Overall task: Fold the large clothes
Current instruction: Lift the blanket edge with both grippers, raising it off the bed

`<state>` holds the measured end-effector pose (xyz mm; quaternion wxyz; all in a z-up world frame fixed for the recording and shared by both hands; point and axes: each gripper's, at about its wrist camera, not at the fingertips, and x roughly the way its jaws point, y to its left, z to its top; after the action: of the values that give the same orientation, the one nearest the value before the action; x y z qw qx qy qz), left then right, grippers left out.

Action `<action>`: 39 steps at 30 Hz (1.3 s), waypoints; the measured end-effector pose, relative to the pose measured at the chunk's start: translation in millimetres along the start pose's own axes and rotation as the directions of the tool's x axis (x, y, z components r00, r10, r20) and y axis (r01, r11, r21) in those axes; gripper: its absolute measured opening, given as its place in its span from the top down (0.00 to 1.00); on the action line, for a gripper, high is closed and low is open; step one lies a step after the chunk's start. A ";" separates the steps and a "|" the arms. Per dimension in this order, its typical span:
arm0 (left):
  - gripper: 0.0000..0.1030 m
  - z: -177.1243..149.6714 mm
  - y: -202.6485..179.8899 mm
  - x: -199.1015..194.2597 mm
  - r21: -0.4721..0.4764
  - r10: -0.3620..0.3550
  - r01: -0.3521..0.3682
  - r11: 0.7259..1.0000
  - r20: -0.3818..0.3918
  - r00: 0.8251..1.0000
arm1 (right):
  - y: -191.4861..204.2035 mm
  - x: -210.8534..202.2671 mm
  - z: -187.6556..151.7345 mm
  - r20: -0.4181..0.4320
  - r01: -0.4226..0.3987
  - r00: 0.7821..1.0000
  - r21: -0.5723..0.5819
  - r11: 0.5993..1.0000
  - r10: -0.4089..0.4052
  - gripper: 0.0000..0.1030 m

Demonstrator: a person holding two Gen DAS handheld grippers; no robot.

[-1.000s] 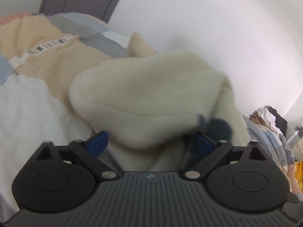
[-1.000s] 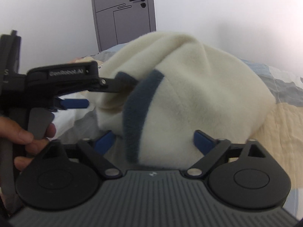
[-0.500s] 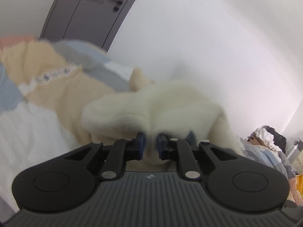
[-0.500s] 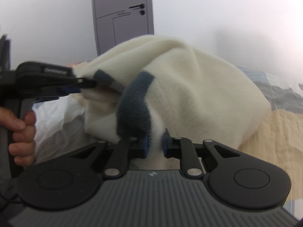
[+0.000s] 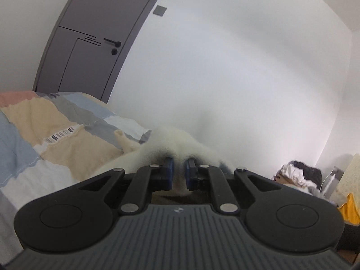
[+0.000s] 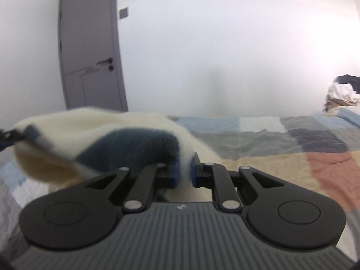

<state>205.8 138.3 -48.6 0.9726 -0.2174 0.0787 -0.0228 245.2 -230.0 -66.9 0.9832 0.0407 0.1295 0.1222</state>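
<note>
A cream fleece garment (image 6: 74, 126) with dark blue trim (image 6: 135, 144) is lifted off the bed and stretched between both grippers. My right gripper (image 6: 184, 171) is shut on its edge beside the blue trim. My left gripper (image 5: 178, 168) is shut on another edge of the same garment (image 5: 175, 141), most of which hangs hidden below the fingers. The tip of the left gripper (image 6: 6, 138) shows at the far left of the right wrist view, pinching the cloth.
A patchwork quilt (image 5: 51, 132) in beige, blue, grey and pink covers the bed (image 6: 270, 139). A grey door (image 6: 90, 51) stands in the white wall behind. A heap of clothes (image 5: 299, 175) lies at the right, also in the right wrist view (image 6: 344, 90).
Both grippers went from open around the garment to shut on it. They have since lifted it and tilted up, so the bundle has flattened and stretched out between them.
</note>
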 end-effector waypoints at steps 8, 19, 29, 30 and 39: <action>0.88 10.8 -11.8 -71.3 -0.054 -0.002 0.005 0.999 0.051 0.999 | 5.6 -44.6 20.4 0.125 -0.046 0.991 -0.081 0.996 0.056 0.86; 0.82 -28.9 13.6 -9.2 -0.055 0.013 -0.024 0.998 -0.184 0.983 | -21.0 38.0 -10.1 -0.203 -0.004 0.979 0.090 0.996 0.022 0.86; 0.43 -54.1 43.1 43.2 -0.110 -0.010 -0.016 0.994 -0.235 0.972 | -20.6 102.9 -44.4 -0.311 0.049 0.950 0.121 0.991 -0.010 0.83; 0.42 -54.1 43.9 43.4 -0.116 -0.010 -0.018 0.993 -0.234 0.972 | -19.6 101.3 -43.8 -0.305 0.047 0.952 0.125 0.991 -0.007 0.83; 0.37 -46.3 48.9 22.5 -0.228 -0.004 -0.056 0.972 -0.256 0.967 | -33.9 78.5 -30.9 -0.305 0.054 0.952 0.236 0.970 0.021 0.58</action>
<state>221.0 161.3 -114.1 0.9224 -0.3243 0.2079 -0.0282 318.4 -241.6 -119.6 0.9400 0.1395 0.2943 0.1020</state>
